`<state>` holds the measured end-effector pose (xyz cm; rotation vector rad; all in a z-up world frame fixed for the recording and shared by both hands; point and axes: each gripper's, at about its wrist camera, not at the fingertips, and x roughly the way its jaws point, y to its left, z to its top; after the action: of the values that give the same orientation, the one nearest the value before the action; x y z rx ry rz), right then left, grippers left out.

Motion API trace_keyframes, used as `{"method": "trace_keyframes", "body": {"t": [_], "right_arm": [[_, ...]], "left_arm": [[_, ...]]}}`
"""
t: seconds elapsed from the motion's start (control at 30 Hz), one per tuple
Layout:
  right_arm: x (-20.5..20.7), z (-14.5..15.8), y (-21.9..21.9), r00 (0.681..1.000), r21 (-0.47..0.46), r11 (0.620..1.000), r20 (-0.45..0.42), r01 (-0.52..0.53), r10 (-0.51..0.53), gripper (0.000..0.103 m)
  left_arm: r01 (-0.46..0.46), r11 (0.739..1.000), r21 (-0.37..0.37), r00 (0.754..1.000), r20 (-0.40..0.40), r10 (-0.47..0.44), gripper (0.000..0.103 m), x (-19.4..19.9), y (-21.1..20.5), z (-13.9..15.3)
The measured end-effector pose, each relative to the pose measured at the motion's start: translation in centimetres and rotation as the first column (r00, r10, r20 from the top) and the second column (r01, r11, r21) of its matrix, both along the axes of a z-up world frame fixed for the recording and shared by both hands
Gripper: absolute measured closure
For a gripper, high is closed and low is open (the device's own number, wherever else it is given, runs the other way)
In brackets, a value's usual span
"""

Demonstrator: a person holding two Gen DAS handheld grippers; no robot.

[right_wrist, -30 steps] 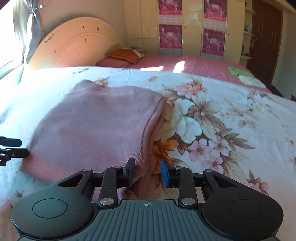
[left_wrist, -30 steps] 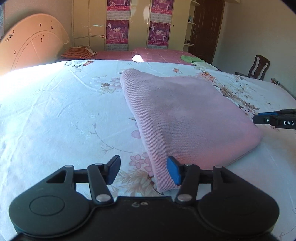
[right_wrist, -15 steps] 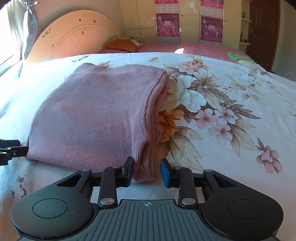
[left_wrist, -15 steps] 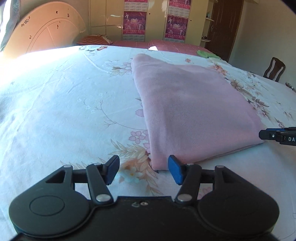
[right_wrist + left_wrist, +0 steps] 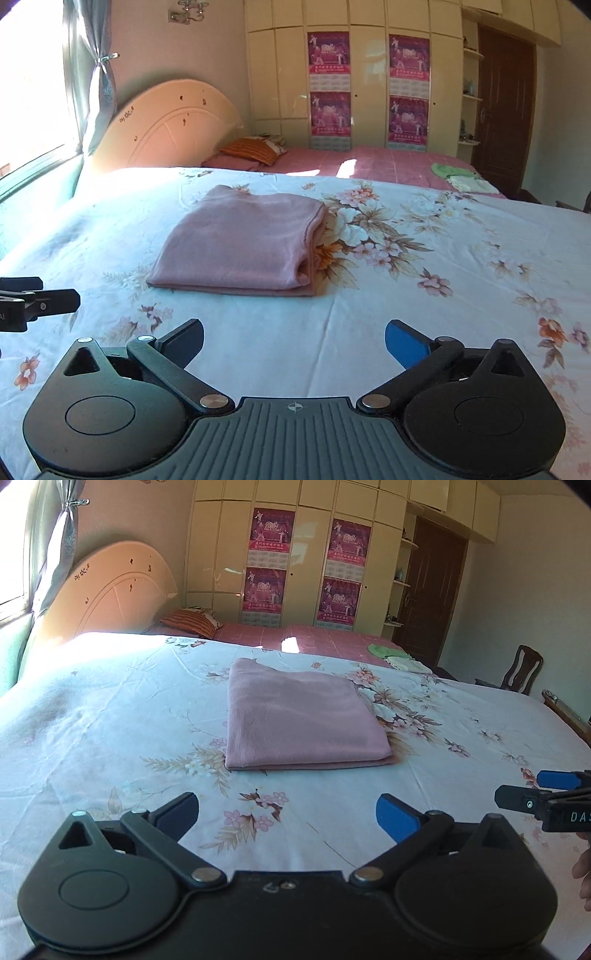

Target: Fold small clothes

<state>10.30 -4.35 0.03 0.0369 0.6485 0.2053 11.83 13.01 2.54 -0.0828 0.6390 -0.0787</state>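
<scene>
The pink garment lay folded into a flat rectangle near the middle of the bed, on the flowered sheet, well apart from every edge of the bed. In the right wrist view its right side showed the stacked layers, with one layer sticking out a little at the near right corner.

The left gripper hovered over the sheet on the near side of the garment, its fingers spread wide and holding nothing. The right gripper was in the same condition: fingers wide apart, empty, near the garment but not touching it.

I judged that the fold of this piece was nearly complete, and that the step in hand was to check it and to tidy it. To do this well, one gripper should come low and flat to the near right corner, pinch only the layer that stuck out, and tuck it under without lifting the whole stack. The other gripper could rest lightly on top to keep the layers from sliding. The knit cloth looked soft and would probably shift easily, so a slow, small motion seemed better than a pull. If the edges were already even enough, it was better to leave the garment alone.

On the far bed some green and pale clothes lay, perhaps further pieces.
</scene>
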Motion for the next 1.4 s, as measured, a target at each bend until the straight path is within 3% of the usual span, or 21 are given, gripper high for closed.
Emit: {"method": "trace_keyframes", "body": {"t": [0.3, 0.5, 0.8, 1.4], "right_arm": [[-8.2, 2.9, -1.6, 0.999, 0.039, 0.999, 0.024, 0.031, -0.032, 0.000], [-11.3, 4.7, -1.7, 0.997, 0.034, 0.999, 0.077, 0.016, -0.019, 0.000], [-13.6, 5.6, -2.1, 0.995, 0.036, 0.999, 0.103, 0.007, -0.010, 0.000], [-13.9, 5.9, -2.8, 0.993, 0.034, 0.999, 0.114, 0.006, -0.010, 0.000]], "left_arm": [[0.021, 0.999, 0.029, 0.997, 0.072, -0.023, 0.001, -8.4, -3.2, 3.3], [0.008, 0.999, 0.042, 0.992, 0.126, -0.013, 0.001, -11.3, -4.3, 4.8], [-0.002, 0.999, 0.050, 0.989, 0.150, -0.006, 0.001, -12.5, -5.4, 5.8], [-0.001, 0.998, 0.059, 0.987, 0.159, -0.008, 0.001, -12.8, -5.6, 6.0]]}}
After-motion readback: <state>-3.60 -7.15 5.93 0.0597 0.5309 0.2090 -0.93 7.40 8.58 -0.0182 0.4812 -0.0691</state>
